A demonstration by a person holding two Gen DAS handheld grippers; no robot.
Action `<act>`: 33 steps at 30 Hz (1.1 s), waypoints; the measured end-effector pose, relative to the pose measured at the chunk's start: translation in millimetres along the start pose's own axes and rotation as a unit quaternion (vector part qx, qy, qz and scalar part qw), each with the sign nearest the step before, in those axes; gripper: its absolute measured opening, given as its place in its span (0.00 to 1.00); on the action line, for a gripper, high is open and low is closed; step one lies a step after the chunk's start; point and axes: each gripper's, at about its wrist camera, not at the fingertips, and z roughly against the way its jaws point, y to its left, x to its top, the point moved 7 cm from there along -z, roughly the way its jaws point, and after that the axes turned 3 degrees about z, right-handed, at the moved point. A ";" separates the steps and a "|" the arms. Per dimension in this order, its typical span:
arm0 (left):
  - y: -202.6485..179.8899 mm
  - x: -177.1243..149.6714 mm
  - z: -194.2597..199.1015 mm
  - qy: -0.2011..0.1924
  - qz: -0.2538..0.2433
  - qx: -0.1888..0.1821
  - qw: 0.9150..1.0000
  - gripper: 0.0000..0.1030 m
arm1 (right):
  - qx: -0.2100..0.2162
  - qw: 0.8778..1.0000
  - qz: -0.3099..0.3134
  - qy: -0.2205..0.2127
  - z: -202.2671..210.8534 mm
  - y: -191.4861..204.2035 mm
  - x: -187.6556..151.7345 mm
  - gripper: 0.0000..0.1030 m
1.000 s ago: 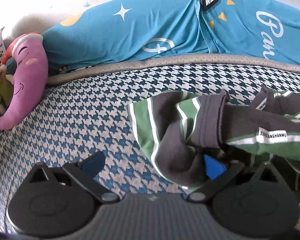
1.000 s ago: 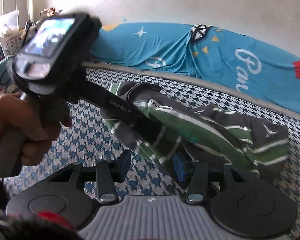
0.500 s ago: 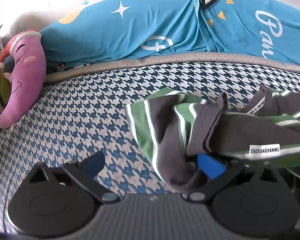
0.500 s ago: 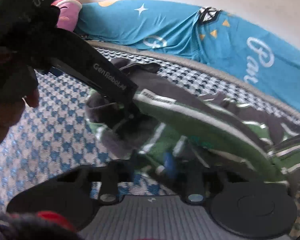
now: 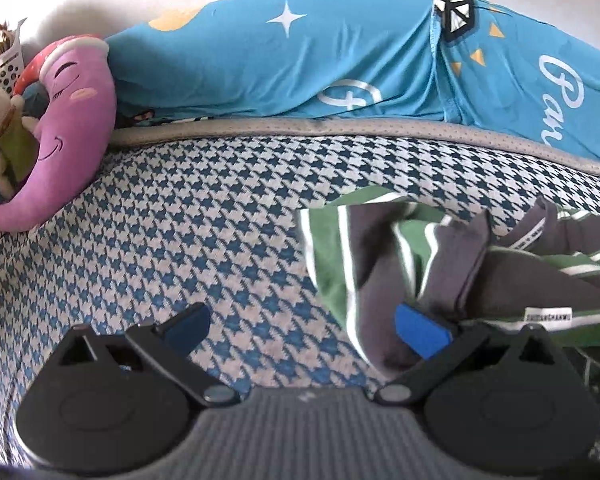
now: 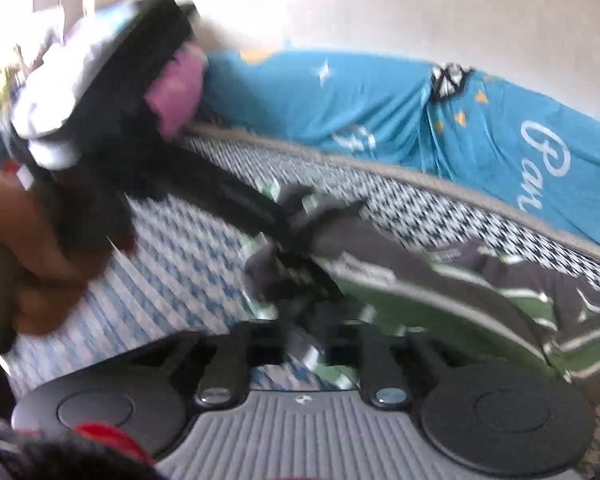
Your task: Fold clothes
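A green and grey striped garment (image 5: 380, 264) lies crumpled on the houndstooth bed cover (image 5: 180, 240). My left gripper (image 5: 304, 328) is wide open. Its right pad (image 5: 420, 330) lies against a grey fold of the cloth, and its left pad (image 5: 188, 326) is over bare cover. The right wrist view is blurred. There a hand (image 6: 40, 248) holds the left gripper (image 6: 296, 240), whose fingers reach into the garment (image 6: 440, 292). My right gripper (image 6: 304, 348) has its fingers close together with a striped edge of the cloth between them.
A blue printed quilt (image 5: 300, 60) lies rolled along the wall behind the grey mattress piping. A purple plush toy (image 5: 68, 128) and a white basket (image 5: 8, 68) sit at the far left. Bare bed cover stretches left of the garment.
My right gripper has moved in and narrowed onto the garment's near edge. The left gripper has stayed open and the cloth has shifted slightly around its right finger.
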 end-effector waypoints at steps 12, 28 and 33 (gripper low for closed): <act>16.2 -3.9 -3.7 0.020 0.009 -0.017 1.000 1.00 | -0.043 0.995 0.083 0.046 -38.0 11.2 -22.8 0.51; 65.1 12.3 9.5 -0.022 0.039 0.004 0.999 1.00 | 0.118 0.990 -0.058 -0.043 -4.4 42.3 34.1 0.06; 91.1 22.8 17.3 -0.045 0.064 0.027 0.997 1.00 | 0.206 0.976 -0.047 -0.053 4.9 81.2 46.3 0.13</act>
